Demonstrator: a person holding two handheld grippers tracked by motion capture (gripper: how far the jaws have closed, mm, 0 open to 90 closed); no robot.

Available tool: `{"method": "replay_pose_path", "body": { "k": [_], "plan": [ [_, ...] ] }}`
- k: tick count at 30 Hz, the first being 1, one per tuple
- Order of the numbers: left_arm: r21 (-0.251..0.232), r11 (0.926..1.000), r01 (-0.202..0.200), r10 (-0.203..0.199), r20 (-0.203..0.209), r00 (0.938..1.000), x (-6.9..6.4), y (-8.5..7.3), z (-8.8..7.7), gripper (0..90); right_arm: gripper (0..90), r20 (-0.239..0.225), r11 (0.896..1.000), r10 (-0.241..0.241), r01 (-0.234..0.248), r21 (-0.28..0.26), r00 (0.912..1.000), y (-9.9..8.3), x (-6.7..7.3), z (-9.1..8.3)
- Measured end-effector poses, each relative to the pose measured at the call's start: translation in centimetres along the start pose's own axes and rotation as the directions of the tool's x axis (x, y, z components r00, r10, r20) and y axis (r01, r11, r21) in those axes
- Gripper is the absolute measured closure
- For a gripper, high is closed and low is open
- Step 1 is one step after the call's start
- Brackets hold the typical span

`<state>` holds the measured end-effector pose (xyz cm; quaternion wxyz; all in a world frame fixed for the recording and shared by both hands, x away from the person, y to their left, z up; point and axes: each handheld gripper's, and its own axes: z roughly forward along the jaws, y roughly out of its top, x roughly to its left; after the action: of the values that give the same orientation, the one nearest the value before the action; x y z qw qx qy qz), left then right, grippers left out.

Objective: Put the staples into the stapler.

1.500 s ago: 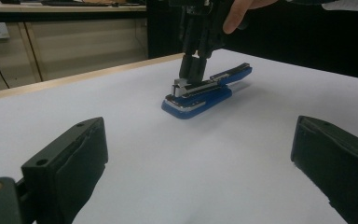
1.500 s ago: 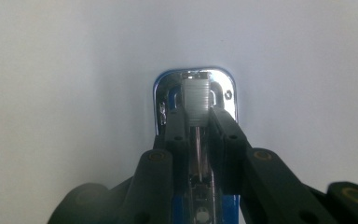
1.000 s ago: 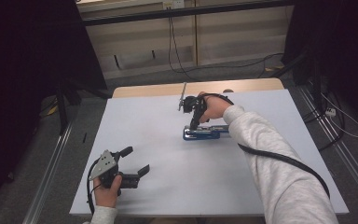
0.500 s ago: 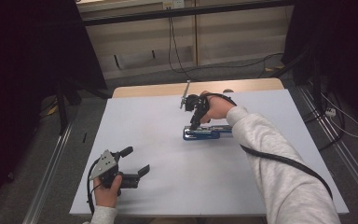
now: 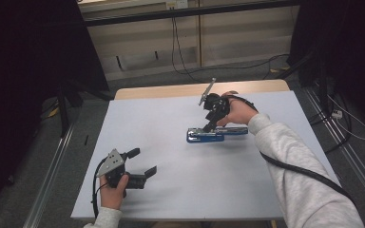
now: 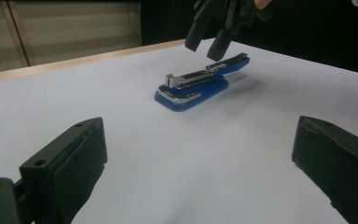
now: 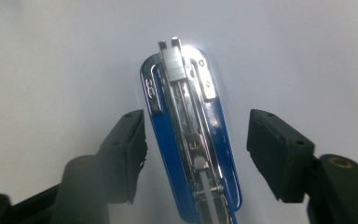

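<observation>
A blue stapler (image 5: 215, 134) is laid flat near the middle of the white tabletop (image 5: 171, 190), a little toward the far side, its top arm swung back so that the metal staple channel is exposed along its length. That open lie is judged to be kept for loading or inspection of the channel, since the rail is turned upward and left unobstructed. The right gripper (image 5: 210, 124) is held just above the stapler, pointed down at it; its jaws have just been opening and are seen spread to either side of the blue body in the right gripper view (image 7: 191, 154), with a gap at each pad and nothing pressed. The stapler is thus judged to have been let go and left resting on its own base. The left gripper (image 5: 141, 164) is held well apart at the near left of the tabletop, its jaws wide open and empty, aimed toward the stapler (image 6: 200, 84) as if kept ready. A small embossed mark is visible on the stapler's metal front, too small to be read.
</observation>
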<state>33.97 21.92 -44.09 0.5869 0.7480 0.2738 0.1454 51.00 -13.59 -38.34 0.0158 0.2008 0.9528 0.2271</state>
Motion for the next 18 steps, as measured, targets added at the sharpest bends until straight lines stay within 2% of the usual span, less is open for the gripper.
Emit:
{"method": "replay_pose_path", "body": {
  "k": [7,11,13,18],
  "plan": [
    [0.014,0.9999,0.01,-0.01,0.018,0.9998,0.0,0.5,1.1,3.1,24.3,0.022,0.997,0.062,-0.061,-0.054,0.9978,-2.1,-0.1,-1.1],
    [0.029,0.9996,0.006,-0.007,0.022,0.9997,0.1,0.8,1.7,3.1,21.0,0.031,0.993,0.096,-0.093,-0.076,0.9949,-3.3,0.0,-1.7],
    [0.037,0.9993,0.004,-0.005,0.035,0.9994,0.1,0.9,2.1,3.1,19.9,0.034,0.993,0.096,-0.093,-0.075,0.9948,-3.7,0.1,-2.0],
    [0.052,0.9984,0.023,-0.025,0.046,0.9986,0.0,1.3,2.9,3.0,16.7,0.046,0.988,0.122,-0.117,-0.104,0.9915,-5.0,0.4,-2.8]
  ]
}}
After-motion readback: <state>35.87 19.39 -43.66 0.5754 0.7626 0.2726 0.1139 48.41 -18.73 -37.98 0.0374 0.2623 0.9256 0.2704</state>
